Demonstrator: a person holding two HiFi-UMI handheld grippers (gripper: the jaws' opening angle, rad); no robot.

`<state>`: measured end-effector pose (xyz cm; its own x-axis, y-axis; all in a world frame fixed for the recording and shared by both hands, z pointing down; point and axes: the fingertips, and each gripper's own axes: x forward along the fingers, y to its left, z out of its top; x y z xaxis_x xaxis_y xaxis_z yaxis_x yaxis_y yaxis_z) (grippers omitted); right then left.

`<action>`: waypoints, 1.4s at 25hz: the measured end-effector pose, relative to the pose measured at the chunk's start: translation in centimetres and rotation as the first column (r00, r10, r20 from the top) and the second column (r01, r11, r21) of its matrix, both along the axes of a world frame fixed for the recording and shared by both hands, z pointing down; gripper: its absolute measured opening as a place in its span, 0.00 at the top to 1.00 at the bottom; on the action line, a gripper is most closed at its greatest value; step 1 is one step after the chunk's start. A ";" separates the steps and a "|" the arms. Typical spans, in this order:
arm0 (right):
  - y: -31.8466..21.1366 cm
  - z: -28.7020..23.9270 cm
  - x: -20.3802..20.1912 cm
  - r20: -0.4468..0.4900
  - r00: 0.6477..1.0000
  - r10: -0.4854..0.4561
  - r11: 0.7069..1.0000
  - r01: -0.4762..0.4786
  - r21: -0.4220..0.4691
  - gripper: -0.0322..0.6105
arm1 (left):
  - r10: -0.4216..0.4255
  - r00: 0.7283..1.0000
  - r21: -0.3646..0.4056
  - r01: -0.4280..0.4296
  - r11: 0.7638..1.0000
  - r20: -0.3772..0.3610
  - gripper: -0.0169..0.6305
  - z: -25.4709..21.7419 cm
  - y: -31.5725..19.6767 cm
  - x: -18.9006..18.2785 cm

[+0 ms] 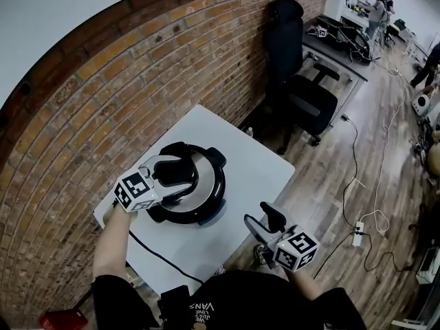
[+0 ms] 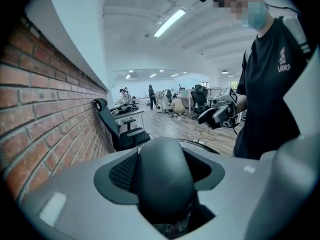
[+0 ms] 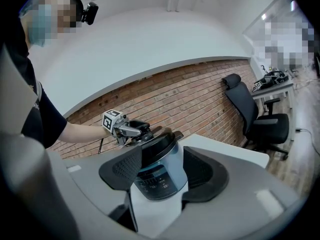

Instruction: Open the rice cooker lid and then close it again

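A round rice cooker (image 1: 208, 206) with a black and steel lid (image 1: 206, 172) stands on a small white table (image 1: 251, 174). My left gripper (image 1: 173, 177) lies over the lid, its jaws on either side of the black lid handle (image 2: 165, 176), which fills the gap between the pads. In the right gripper view the cooker (image 3: 159, 180) shows its control panel, the left gripper (image 3: 131, 129) on top of it. My right gripper (image 1: 267, 218) hangs off the table's near right edge, open and holding nothing; it also shows in the left gripper view (image 2: 214, 115).
A brick wall runs behind the table. A black office chair (image 1: 306, 95) and a desk stand further along it. The cooker's black cord (image 1: 161, 256) trails over the table's near side. Cables and a power strip (image 1: 357, 234) lie on the wooden floor to the right.
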<state>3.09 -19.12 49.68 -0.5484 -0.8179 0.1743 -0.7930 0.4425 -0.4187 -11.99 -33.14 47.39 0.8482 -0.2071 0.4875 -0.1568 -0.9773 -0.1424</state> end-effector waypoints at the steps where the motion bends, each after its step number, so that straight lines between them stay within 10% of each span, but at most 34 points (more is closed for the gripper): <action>1: 0.1 0.0 0.1 -0.002 1.000 0.001 1.000 -0.001 0.001 0.56 | -0.001 1.000 0.003 0.001 1.000 0.002 0.55 0.0 0.0 0.0; 11: 0.7 -0.4 1.1 -0.021 1.000 -0.020 1.000 0.020 -0.003 0.56 | 0.051 0.998 -0.027 -0.051 0.998 0.026 0.55 -1.2 0.1 0.5; 23: 0.6 -1.6 0.8 -0.006 0.995 -0.102 0.994 0.102 0.038 0.56 | -0.178 0.976 0.044 0.185 0.982 -0.128 0.55 -6.2 0.4 -2.3; 30: -0.1 -2.9 -1.3 0.003 0.981 -0.192 0.978 0.191 0.082 0.56 | -0.357 0.906 0.046 0.376 0.925 -0.228 0.55 -9.0 2.8 -6.7; 35: -0.8 -3.9 -2.8 0.006 0.965 -0.263 0.960 0.261 0.107 0.56 | -0.549 0.768 -0.060 0.563 0.824 -0.329 0.55 -10.6 5.1 -10.5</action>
<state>0.24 -19.89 45.75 -0.7482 -0.6583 0.0827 -0.6356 0.6754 -0.3740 -22.52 -28.03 36.84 0.6834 -0.7041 0.1931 -0.7142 -0.6996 -0.0236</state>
